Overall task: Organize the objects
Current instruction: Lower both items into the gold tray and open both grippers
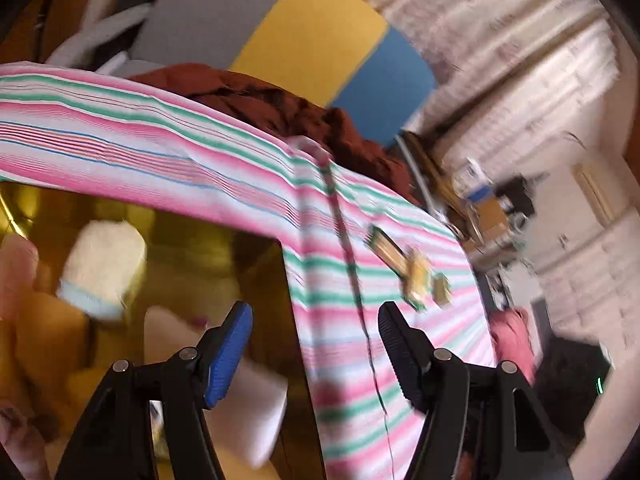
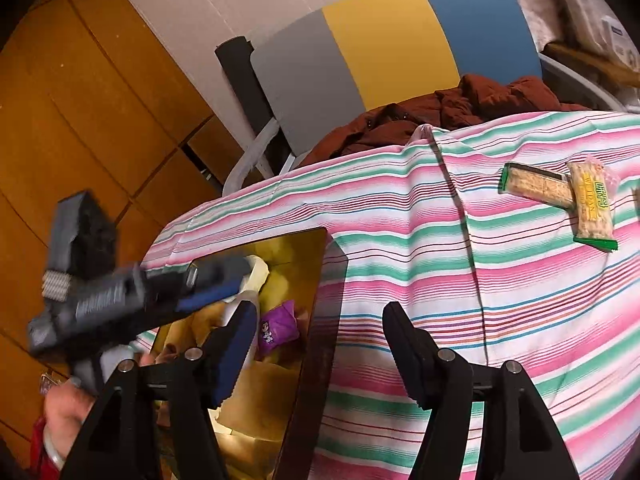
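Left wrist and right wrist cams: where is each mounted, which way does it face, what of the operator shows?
Left wrist: on the left gripper, looking along its open fingers over the yellow bin and striped cloth; no hand clearly visible.
Right wrist: on the right gripper, open, facing the same bin; shows the left gripper and the person's left hand.
Shared: bin, cloth, snack packets, tri-colour chair.

Each black claw [image 1: 314,322] [image 2: 318,322] has one blue ribbed pad and silver pivot pins.
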`<state>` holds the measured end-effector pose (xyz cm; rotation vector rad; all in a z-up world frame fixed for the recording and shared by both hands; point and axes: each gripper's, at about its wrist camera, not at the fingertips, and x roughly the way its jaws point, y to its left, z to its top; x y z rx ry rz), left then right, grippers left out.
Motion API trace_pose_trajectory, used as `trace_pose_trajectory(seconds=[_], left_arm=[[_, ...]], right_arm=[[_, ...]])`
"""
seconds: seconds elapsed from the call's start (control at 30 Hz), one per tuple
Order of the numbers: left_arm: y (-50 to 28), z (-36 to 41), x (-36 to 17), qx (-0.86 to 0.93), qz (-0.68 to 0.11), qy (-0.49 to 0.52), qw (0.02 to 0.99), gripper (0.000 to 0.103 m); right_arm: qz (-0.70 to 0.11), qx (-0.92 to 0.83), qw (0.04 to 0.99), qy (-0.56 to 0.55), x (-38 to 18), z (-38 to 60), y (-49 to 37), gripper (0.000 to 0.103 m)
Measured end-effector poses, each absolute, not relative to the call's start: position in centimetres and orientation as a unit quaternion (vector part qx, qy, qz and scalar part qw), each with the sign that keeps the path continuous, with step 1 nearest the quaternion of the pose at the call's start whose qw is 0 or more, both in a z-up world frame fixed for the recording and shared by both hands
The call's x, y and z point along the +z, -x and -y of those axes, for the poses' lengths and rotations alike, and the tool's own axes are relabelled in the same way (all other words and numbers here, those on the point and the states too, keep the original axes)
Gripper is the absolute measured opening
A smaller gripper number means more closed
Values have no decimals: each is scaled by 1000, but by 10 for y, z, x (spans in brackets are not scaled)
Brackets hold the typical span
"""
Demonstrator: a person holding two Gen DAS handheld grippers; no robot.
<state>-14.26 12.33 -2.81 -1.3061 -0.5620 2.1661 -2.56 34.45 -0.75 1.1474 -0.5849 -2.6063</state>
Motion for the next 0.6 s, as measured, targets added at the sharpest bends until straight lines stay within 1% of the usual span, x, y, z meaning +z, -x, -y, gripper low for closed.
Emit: trace_pose_trajectory(seconds=[0.13,0.23,0.33,0.43,0.53,0.6], left_arm=[[138,-119,-12,831,208,448,258,67],[121,-115,-5,830,194,456,255,67],[100,-111,-5,822,177,486,240,67],[90,-109,-16,794,183,522,251,67],[99,-117,-38,771,187,555,251,67],[112,-122,-48,768,197,556,251,67]], right_arm=[[201,-892,115,-387,-5,-355,18,66],[204,-893,109,-385,-4,-366,12,67],[219,-887,120,-388,-5,-372,10,67],[213,-888,125,-388,-4,-369,9,68],[213,-886,131,-390,-7,-364,11,69],[215,-884,133,-394,-9,-362,13,69]])
